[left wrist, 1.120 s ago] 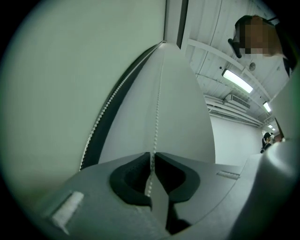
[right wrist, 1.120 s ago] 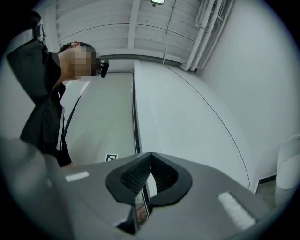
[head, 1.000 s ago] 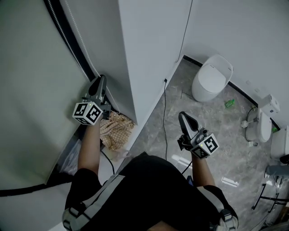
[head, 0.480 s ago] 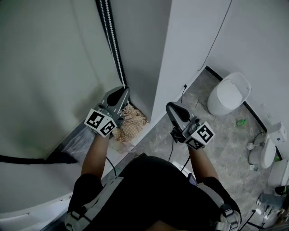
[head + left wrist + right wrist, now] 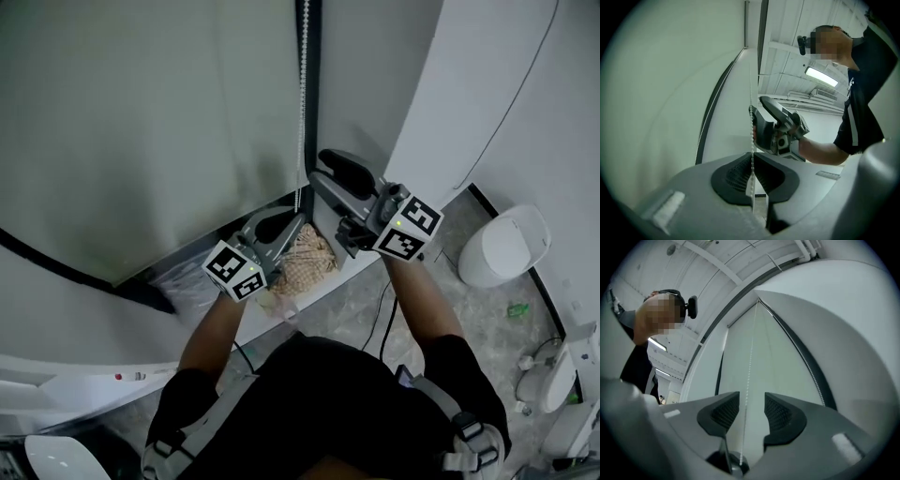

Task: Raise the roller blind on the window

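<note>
The grey-green roller blind (image 5: 141, 122) fills the left of the head view. Its white bead chain (image 5: 302, 94) hangs along the dark window frame. My left gripper (image 5: 281, 228) is shut on the chain low down; in the left gripper view the beads (image 5: 751, 108) run up out of its pressed pads (image 5: 753, 161). Just above it, my right gripper (image 5: 328, 173) has its jaws opening around the chain. The right gripper view shows the chain (image 5: 749, 366) passing between the spread pads (image 5: 752, 401) without touching them.
The blind's dark bottom bar (image 5: 56, 267) curves across the lower left. A checked cloth (image 5: 305, 262) lies by the window's foot. A white wall corner (image 5: 450, 94) stands right of the chain. A toilet (image 5: 506, 246) and a floor cable (image 5: 384, 319) are on the right.
My right gripper rose from waist height to the chain above the left gripper and its jaws spread. The left gripper stays shut on the chain. The head view swung toward the window.
</note>
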### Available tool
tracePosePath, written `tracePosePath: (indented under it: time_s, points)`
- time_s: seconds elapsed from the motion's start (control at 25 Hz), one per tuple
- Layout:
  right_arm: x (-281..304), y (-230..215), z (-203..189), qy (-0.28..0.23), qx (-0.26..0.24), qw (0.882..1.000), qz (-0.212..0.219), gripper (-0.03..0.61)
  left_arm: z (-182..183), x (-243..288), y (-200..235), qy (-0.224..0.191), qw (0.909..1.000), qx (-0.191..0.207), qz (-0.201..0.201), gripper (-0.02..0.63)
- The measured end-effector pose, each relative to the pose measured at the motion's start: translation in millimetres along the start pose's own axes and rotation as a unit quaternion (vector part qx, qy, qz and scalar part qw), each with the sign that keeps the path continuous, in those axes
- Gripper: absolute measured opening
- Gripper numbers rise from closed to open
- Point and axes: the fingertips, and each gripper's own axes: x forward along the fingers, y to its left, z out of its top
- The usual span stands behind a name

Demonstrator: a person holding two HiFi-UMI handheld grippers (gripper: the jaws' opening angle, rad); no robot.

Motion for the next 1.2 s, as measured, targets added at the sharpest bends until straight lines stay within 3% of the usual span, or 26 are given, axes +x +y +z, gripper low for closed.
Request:
tracePosePath:
  time_s: [0.16,0.36,0.48,0.6,0.84,1.2]
  points:
    - [30.2,15.4,22.8,-0.018,0.011,0.999,0.047,0.163,5.3,-9.0,-10.1,0.003,0.9999,0.012,0.007,0.018]
    - [51.3,27.3,34.7,-0.029,0.022,0.996,0.077,0.154,5.4,-23.6,-17.6,0.010,0.9995,0.025,0.017,0.018]
    - [56.6,34.5,39.5,-0.033,0.035,0.994,0.099,0.111,7.1,-27.3,-25.3,0.015,0.9988,0.041,0.021,0.018]
    - [57.9,45.6,44.2,-0.039,0.028,0.992,0.116,0.036,7.9,-30.1,-29.9,0.010,0.9992,0.030,0.025,0.018]
    - [49.6,54.6,39.5,-0.032,-0.036,0.994,0.103,0.018,2.2,-33.8,-33.3,0.012,0.9992,0.002,0.039,0.018]
    - [18.9,37.9,34.0,-0.041,-0.057,0.996,0.051,0.015,-14.2,-26.8,-30.7,-0.001,0.9973,-0.065,0.032,0.017]
